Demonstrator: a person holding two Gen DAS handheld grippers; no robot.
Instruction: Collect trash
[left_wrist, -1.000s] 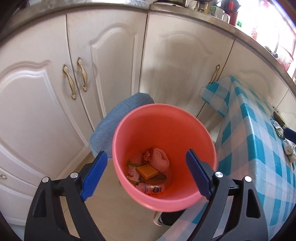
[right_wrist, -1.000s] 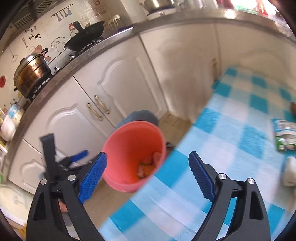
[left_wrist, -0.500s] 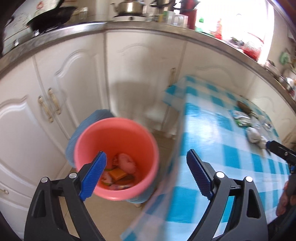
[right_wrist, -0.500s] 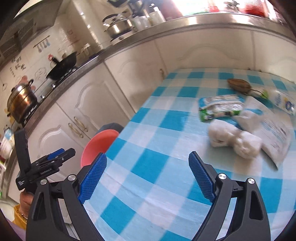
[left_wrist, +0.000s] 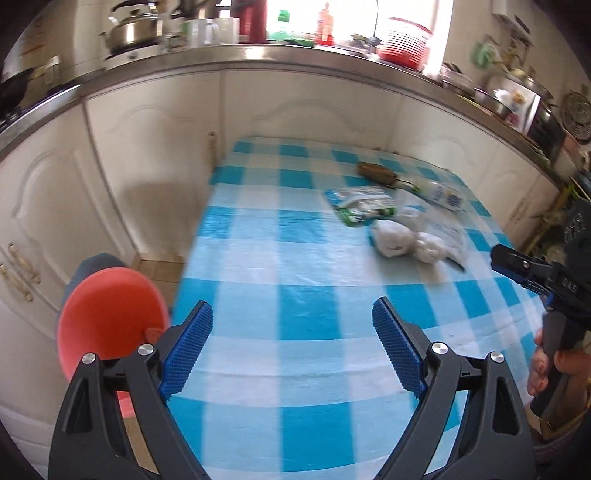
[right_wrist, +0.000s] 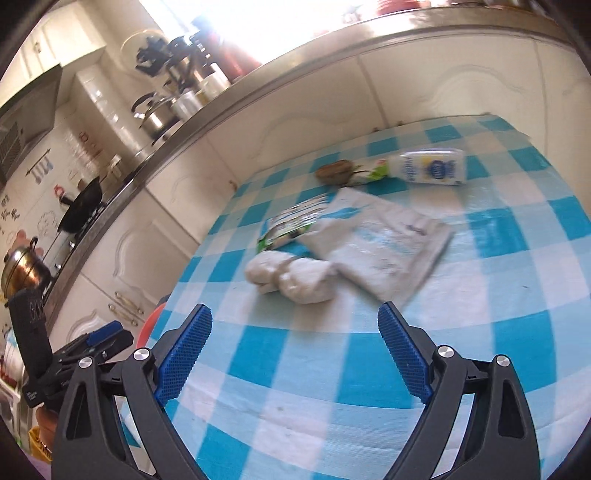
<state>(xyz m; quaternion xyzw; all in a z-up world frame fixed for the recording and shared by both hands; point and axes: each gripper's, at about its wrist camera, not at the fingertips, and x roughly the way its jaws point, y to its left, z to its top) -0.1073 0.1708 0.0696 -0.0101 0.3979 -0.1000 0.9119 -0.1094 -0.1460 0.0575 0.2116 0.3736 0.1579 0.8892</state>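
Observation:
Trash lies on the blue-and-white checked table (left_wrist: 295, 295): a crumpled white wad (right_wrist: 291, 277), also in the left wrist view (left_wrist: 402, 242), a flat white plastic bag (right_wrist: 380, 243), a green-white wrapper (right_wrist: 291, 225), a small white bottle (right_wrist: 428, 170) and a brown pit-like scrap (right_wrist: 334, 171). A pink bin (left_wrist: 107, 317) stands on the floor left of the table. My left gripper (left_wrist: 291, 354) is open and empty over the table's near part. My right gripper (right_wrist: 293, 354) is open and empty, just short of the white wad.
White kitchen cabinets (left_wrist: 147, 155) run behind the table under a steel counter (left_wrist: 258, 55) with pots and bottles. A blue-grey stool (left_wrist: 92, 264) sits behind the bin. The right gripper shows at the right edge of the left wrist view (left_wrist: 524, 273).
Both grippers swung right, away from the pink bin and over the table. The trash pile is now closer and central in the right wrist view. Both stay open.

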